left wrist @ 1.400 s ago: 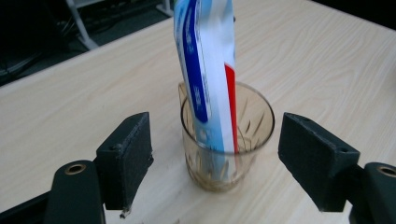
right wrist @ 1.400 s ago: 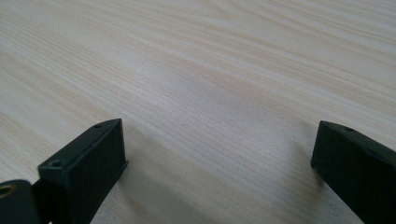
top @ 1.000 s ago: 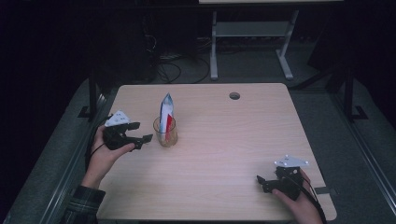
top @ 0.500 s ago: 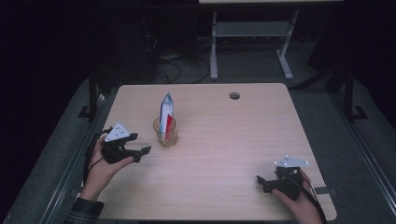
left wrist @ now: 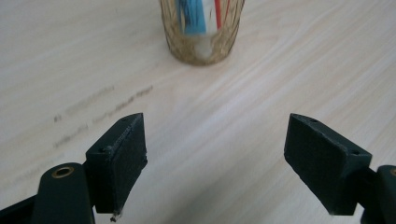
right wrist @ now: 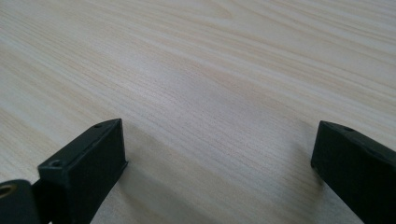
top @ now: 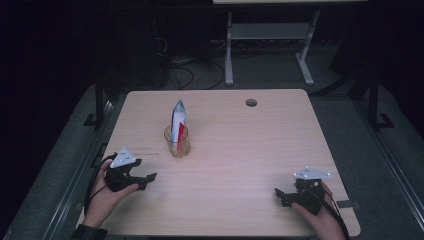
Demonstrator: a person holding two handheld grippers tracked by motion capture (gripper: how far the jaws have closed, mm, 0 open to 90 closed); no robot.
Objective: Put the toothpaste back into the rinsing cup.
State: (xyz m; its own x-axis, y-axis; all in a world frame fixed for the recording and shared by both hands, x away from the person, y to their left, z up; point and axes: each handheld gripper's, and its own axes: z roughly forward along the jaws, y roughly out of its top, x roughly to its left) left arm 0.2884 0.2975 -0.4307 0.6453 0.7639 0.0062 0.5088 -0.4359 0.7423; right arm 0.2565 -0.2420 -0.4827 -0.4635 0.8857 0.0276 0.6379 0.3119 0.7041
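- High view: the light wooden table point(top: 240, 165) carries everything; a round cable hole point(top: 251, 102) sits near its far edge.
- A clear glass point(top: 177, 141) stands upright on the left half of the table, well in from the left edge. In the left gripper view the glass point(left wrist: 201, 32) rises at the top of the picture, beyond the jaws and apart from them.
- A folded wrapper point(top: 178, 122) in white, blue and red stands in the glass, its tip rising well above the rim.
- The left gripper point(top: 145, 180) is held near the left edge, on the near side of the glass and apart from it. Its jaws have just been opening and stand spread wide, with bare table between them.
- The right gripper point(top: 280, 195) is held near the near right corner, its jaws spread wide over bare table, nothing between them.
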